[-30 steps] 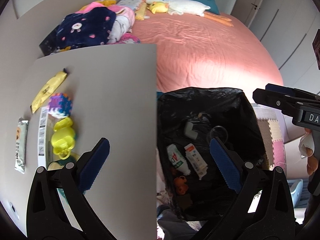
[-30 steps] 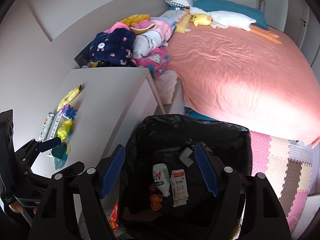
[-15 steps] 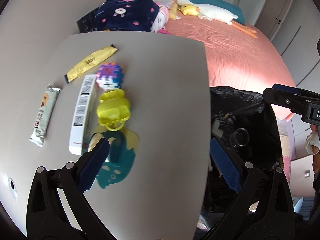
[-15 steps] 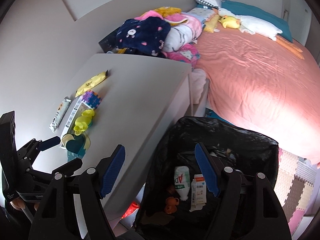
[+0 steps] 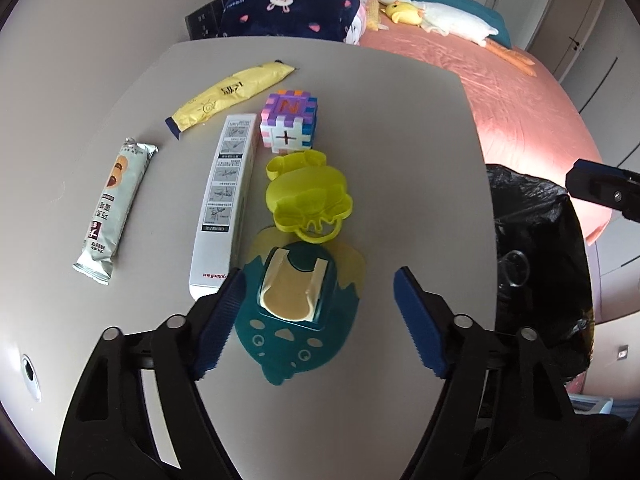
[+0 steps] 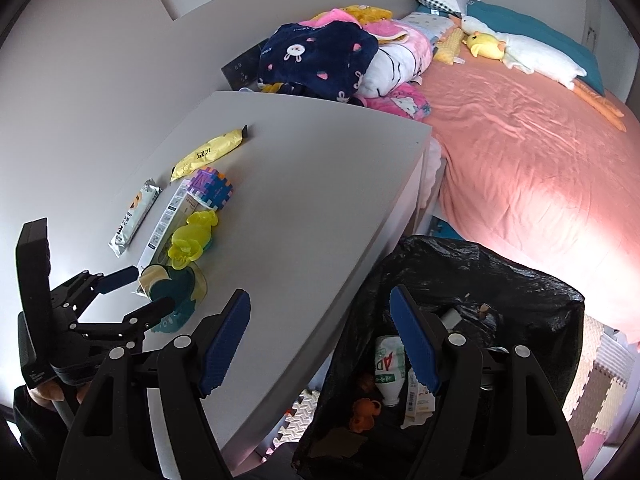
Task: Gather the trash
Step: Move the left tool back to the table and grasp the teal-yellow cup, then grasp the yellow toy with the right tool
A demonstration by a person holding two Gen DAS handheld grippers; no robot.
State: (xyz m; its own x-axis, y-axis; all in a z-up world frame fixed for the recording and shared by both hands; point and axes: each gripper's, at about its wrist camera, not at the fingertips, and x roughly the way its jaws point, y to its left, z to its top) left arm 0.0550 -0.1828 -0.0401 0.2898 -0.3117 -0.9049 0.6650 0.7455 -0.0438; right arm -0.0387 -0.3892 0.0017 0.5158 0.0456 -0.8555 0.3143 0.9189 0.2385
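On the grey table [image 5: 400,152] lie a yellow wrapper [image 5: 230,94], a grey-green snack bar wrapper [image 5: 112,208] and a long white box [image 5: 228,204]. My left gripper [image 5: 316,308] points down over the table's near part. Its jaws are closing, with a teal and cream toy [image 5: 296,320] between them; the pads do not press on it. The right wrist view shows the left gripper [image 6: 138,294] at that toy [image 6: 176,288]. My right gripper [image 6: 320,332] is open and empty over the gap between the table edge and the black trash bag [image 6: 500,280].
A coloured puzzle cube [image 5: 289,126] and a yellow-green plastic toy [image 5: 308,196] sit beside the white box. The bag holds a white bottle [image 6: 388,368], a carton and small orange pieces. A pink bed [image 6: 540,152] with piled clothes [image 6: 320,56] lies beyond; foam mats cover the floor.
The left gripper has swung from over the trash bag to over the table and its jaws have narrowed. The right gripper has shifted left, so more of the table shows.
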